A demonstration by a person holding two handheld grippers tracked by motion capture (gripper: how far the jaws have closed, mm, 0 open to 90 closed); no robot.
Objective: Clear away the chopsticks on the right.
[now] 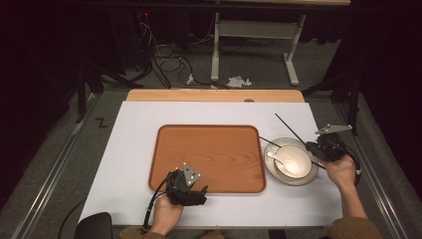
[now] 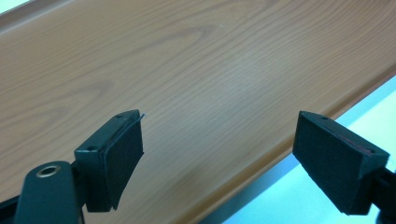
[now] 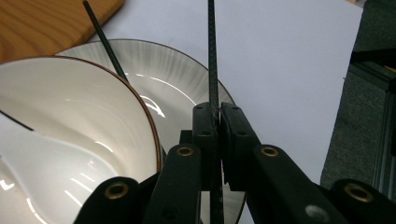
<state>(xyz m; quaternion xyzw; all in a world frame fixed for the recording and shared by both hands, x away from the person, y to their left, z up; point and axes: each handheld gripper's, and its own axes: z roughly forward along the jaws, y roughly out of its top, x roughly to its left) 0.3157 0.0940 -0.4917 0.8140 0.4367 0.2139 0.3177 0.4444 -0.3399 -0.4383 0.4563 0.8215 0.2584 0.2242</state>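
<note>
My right gripper (image 1: 314, 146) (image 3: 218, 112) is shut on a thin black chopstick (image 1: 291, 128) (image 3: 212, 56) that points away from it over the white table. It sits at the right rim of a plate (image 1: 304, 180) (image 3: 182, 84) holding a white bowl (image 1: 294, 160) (image 3: 79, 102). A white spoon (image 1: 275, 158) (image 3: 46, 172) rests in the bowl. A second black chopstick (image 1: 268, 142) (image 3: 105, 44) lies across the plate behind the bowl. My left gripper (image 1: 195, 193) (image 2: 219, 140) stands open over the front edge of the wooden tray (image 1: 209, 154) (image 2: 187, 70), nothing between its jaws.
The tray is bare and lies mid-table on a white sheet (image 1: 139, 164). A wooden strip (image 1: 214, 95) runs along the table's far edge. Beyond it are a table frame (image 1: 254, 45) and cables (image 1: 164, 59) on the floor.
</note>
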